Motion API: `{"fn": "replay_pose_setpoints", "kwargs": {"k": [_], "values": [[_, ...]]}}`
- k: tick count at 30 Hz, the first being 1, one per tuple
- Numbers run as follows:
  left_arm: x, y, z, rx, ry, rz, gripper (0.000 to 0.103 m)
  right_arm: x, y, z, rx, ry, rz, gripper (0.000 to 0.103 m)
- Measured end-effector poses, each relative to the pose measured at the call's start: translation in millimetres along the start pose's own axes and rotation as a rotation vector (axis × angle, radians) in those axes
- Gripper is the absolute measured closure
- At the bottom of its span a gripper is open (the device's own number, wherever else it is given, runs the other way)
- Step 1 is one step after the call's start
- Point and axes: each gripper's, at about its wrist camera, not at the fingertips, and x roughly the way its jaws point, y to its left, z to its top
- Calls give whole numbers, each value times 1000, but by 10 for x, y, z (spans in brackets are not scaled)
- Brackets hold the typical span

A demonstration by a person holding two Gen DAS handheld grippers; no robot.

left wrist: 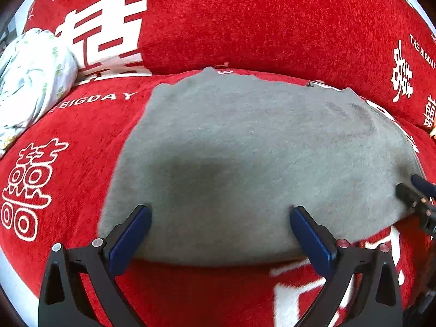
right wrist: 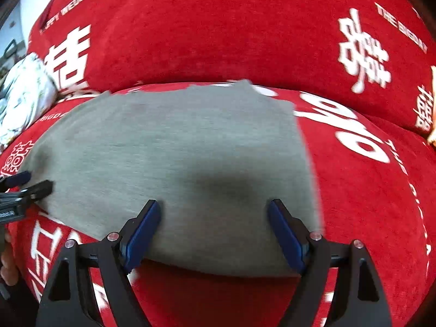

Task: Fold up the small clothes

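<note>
A grey garment [left wrist: 245, 163] is spread flat on the red sofa cover [left wrist: 245, 27] — the left gripper [left wrist: 220, 218] and right gripper [right wrist: 215, 212] are held spread wide over its near edge, nothing gripped.

A red sofa cover [left wrist: 245, 27] printed with white Chinese characters and English words drapes seat and backrest. A pale floral bundle of cloth [left wrist: 32, 76] rests against the backrest at far left.

Red sofa cover [left wrist: 245, 27]: "THE BIGDAY"; "HAPPY"; "WEDDING"; double-happiness characters
</note>
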Motion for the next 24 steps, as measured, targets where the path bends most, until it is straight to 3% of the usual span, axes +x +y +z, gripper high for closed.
{"fn": "replay_pose_setpoints", "kwargs": {"k": [9,11,13,16,19,22,24], "values": [[-91,111,-127,-4,-3,-1,0,-140,-264,-119,14,-12,-30,18],[-126,166,-158,-11,2,-4,0,-139,-406,-152,73,19,-97,17],[-189,204,-194,-22,10,2,0,-204,-580,-195,176,21,-84,17],[-275,274,-265,-46,11,44,0,-357,-617,-231,187,-20,-126,17],[-341,455,-370,-135,28,-26,0,-422,-554,-250,186,-38,-109,17],[-324,744,-523,-332,63,-186,0,-450,-456,-255,185,-52,-78,17],[-349,773,-521,-357,38,-210,0,-424,-354,-245,173,-47,-45,17]]}}
